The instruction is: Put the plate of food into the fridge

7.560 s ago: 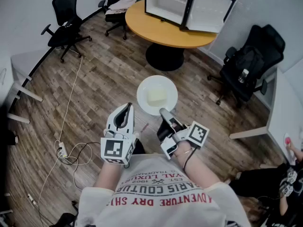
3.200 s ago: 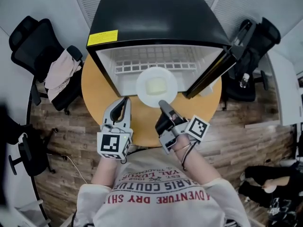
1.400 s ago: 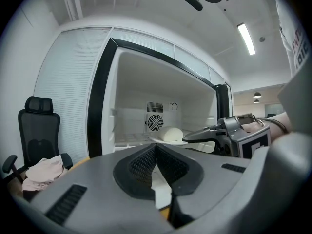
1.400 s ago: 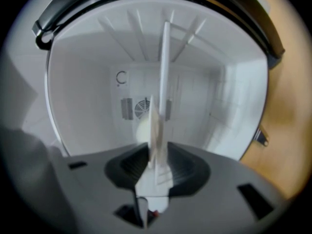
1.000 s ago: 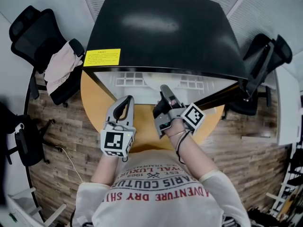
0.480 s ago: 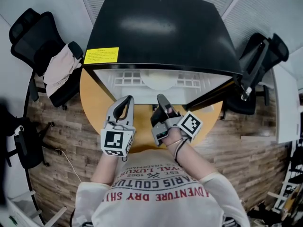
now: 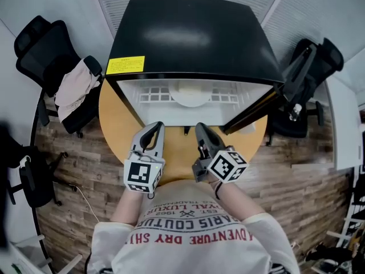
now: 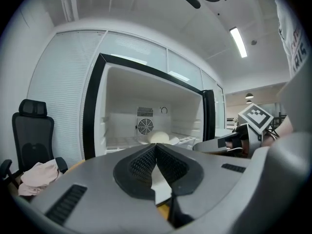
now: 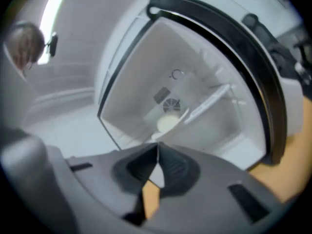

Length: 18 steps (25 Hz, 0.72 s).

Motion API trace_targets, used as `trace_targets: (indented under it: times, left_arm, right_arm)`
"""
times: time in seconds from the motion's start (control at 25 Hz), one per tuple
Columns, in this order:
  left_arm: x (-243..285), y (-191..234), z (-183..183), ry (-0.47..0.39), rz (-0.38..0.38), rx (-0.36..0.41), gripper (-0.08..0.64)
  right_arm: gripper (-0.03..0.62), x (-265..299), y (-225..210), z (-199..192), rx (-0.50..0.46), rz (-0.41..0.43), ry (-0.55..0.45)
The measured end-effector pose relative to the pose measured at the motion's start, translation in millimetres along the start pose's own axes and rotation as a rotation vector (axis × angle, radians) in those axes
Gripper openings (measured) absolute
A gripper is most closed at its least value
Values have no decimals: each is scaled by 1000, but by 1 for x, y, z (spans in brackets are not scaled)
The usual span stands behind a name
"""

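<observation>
Plate [image 7: 191, 94] sits on the shelf inside the fridge [image 7: 194, 33], straight ahead of both grippers and well apart from them. I see the fingers of my left gripper [image 7: 156, 128] and right gripper [image 7: 202, 129] closed on nothing, both over the counter [image 7: 114, 114]. The open door [image 7: 258, 100] stands out to the right, so I judge the right gripper nearer for shutting it.

Fridge [image 7: 194, 36] front open, door [image 7: 251, 108] out to right, plate [image 7: 191, 94] inside
</observation>
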State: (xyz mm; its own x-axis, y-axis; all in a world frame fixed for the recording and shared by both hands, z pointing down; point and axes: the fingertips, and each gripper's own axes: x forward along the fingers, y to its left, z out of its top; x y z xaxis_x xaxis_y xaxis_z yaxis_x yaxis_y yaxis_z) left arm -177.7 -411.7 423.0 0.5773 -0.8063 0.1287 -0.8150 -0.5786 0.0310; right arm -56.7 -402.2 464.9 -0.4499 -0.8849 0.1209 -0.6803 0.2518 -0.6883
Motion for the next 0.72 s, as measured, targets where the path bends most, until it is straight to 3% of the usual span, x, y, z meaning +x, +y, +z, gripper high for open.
trace_targets:
  times: [0.16,0.36,0.48,0.72]
  left_arm:
    - [-3,-5,-1,-5,-26,-3,29]
    - [-5,-8,-3,2,-24,-7,29]
    - [-6,-11,-1,5,-24,-7,29]
    - [-4,-17,6,0,-38,-9,29]
  right_arm:
    - [31,-12,16,9,-353,-4,-4]
    - [31,-19,31,23,-601,-28,-15]
    - [31,-23,36,27,-696,-54,-17]
    - [29,-24,36,30,-732,-57,-11]
